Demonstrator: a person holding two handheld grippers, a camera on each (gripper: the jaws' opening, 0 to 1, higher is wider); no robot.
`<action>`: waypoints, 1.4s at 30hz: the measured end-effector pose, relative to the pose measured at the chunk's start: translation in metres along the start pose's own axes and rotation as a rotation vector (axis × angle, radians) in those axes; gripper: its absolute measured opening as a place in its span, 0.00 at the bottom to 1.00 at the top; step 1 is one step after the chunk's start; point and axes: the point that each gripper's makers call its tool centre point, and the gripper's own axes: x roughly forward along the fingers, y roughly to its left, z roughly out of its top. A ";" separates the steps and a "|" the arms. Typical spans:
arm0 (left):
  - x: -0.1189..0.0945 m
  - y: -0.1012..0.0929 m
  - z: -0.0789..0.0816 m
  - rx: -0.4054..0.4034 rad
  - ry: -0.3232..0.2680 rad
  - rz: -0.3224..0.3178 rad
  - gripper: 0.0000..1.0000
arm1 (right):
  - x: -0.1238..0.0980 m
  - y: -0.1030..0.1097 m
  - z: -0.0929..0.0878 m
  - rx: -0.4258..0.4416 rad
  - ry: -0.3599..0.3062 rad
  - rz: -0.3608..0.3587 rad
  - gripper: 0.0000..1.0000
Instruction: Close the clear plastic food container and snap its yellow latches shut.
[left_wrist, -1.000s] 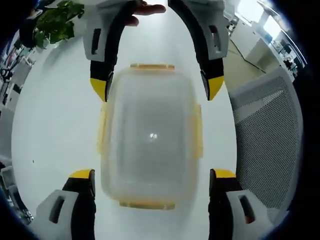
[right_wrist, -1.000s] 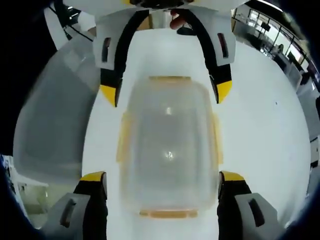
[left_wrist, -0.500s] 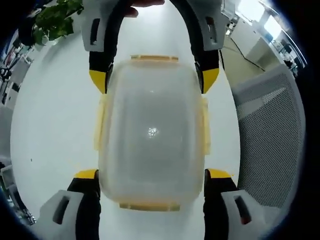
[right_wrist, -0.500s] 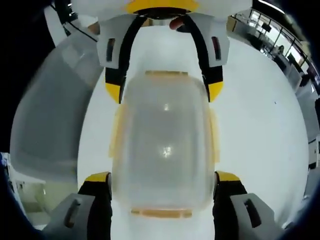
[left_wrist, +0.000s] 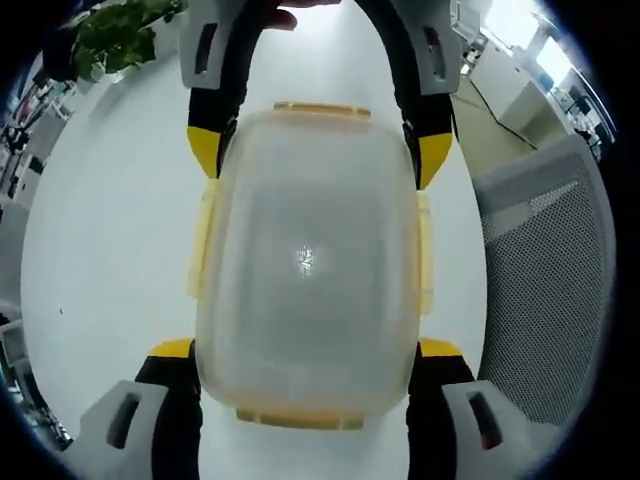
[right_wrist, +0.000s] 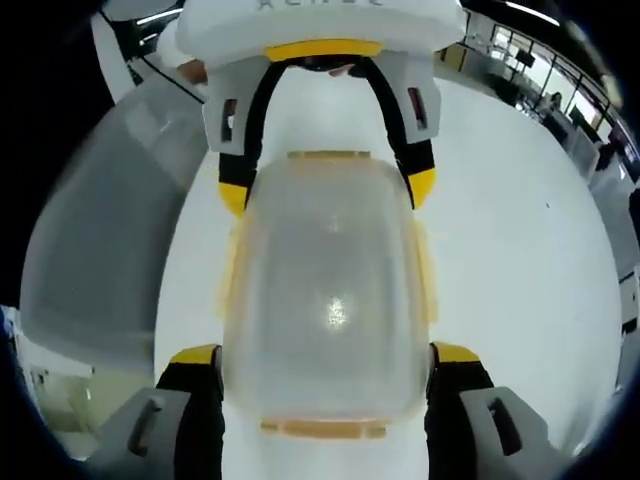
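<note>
- Left gripper (left_wrist: 303, 350) straddles the near end of the clear container (left_wrist: 308, 270) on the white table (left_wrist: 100, 250), jaws spread wide, gripping nothing.
- Right gripper (right_wrist: 327, 355) does the same from the opposite end, also slack.
- Lid looks seated, though that's hazy; the yellow latches (left_wrist: 205, 245) seem unsnapped, so pressing them comes next.

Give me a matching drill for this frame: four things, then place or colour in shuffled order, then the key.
1. container
2. latches
3. mesh chair
4. potted plant

A. yellow, along the container's edges
B. clear, between both grippers' jaws
C. green, upper left of left gripper view
D. grey, right edge of left gripper view

Pairs: 1-B, 2-A, 3-D, 4-C
</note>
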 end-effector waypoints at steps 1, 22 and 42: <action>0.000 0.000 0.000 0.000 0.002 0.002 0.85 | 0.000 0.000 0.000 -0.001 0.004 -0.001 0.83; 0.001 0.000 -0.001 0.001 0.024 0.016 0.85 | 0.002 -0.001 0.000 0.002 0.006 0.000 0.84; -0.001 -0.005 -0.012 -0.010 0.036 0.014 0.86 | 0.007 0.004 0.010 -0.001 0.003 0.002 0.85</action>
